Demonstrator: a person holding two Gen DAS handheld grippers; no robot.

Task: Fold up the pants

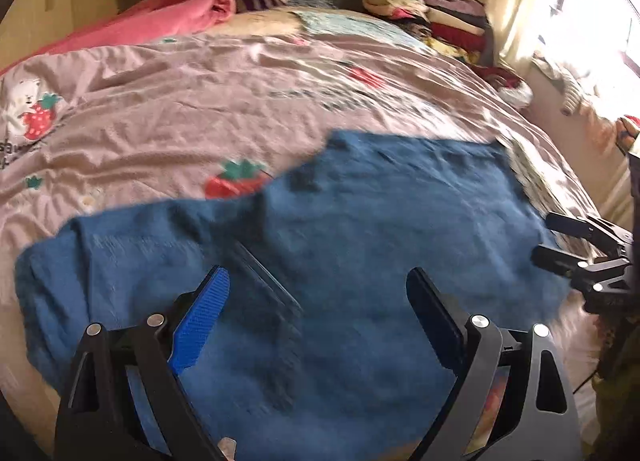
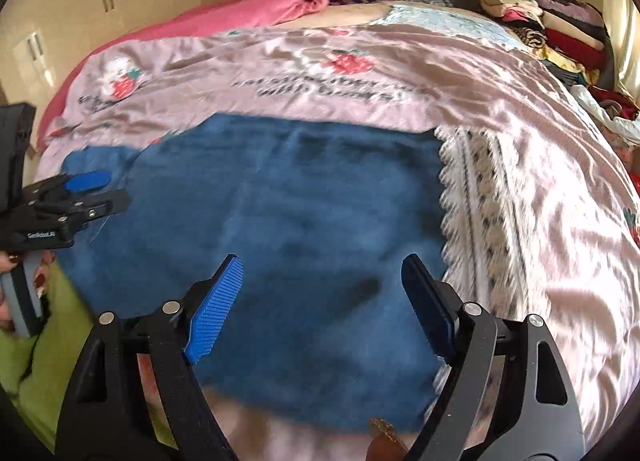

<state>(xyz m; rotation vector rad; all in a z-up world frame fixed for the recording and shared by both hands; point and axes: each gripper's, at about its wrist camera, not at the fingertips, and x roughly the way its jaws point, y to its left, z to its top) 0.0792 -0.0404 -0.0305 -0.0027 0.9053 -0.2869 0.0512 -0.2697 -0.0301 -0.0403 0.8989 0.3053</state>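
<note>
Both sets of tongs hang spread and empty over the blue pants: the left tongs over the leg end, the right tongs near the waist, beside a lace-edged patterned cloth. Judging by this, the next fold wants matching pinches on the near edge, through all layers, carried evenly. Beyond lies the pink bedspread, wrinkled; the stacked clothes stand well apart.

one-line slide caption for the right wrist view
Open right gripper over blue pants spread on a pink strawberry-print bedspread.
</note>
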